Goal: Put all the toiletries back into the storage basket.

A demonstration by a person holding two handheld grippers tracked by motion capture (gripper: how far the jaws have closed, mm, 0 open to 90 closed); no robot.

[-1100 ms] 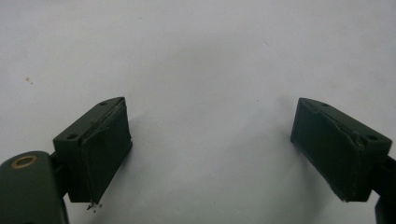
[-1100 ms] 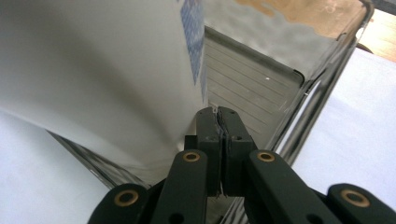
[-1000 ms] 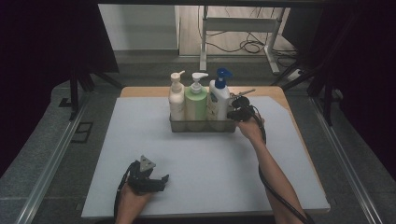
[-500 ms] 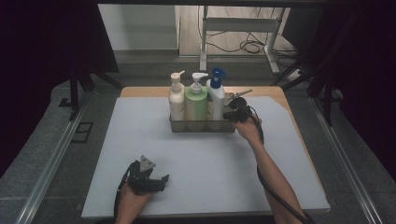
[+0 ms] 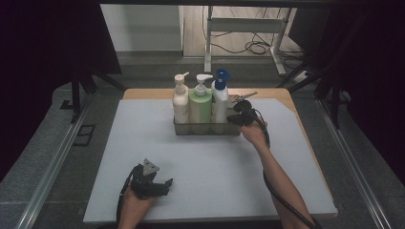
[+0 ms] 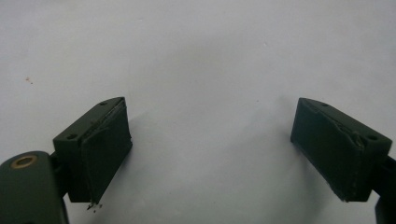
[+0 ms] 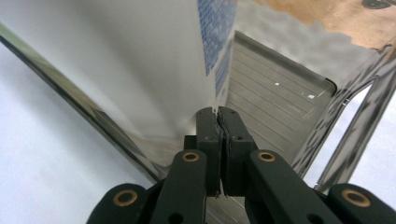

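Note:
Three pump bottles stand in a clear tray (image 5: 205,130) at the back of the mat: a cream one (image 5: 180,102), a green one (image 5: 200,102) and a white one with a blue pump (image 5: 219,100). My right gripper (image 5: 234,118) sits at the tray's right end. Its jaws are pressed together (image 7: 217,114), their tips beside the white bottle (image 7: 140,60) and above the tray's ribbed floor (image 7: 275,107); I see nothing between the pads. My left gripper (image 5: 162,183) rests on the mat at the front left, open (image 6: 210,144), with only bare mat between its pads.
A pale grey mat (image 5: 215,176) covers most of the wooden table (image 5: 279,94). A small metallic object (image 5: 243,96) lies just behind the tray's right end. Metal rails run along both sides, and a stand with cables is on the floor beyond.
The blue pump of the white bottle has shifted slightly left, closer to the green bottle. Both hands stay where they were.

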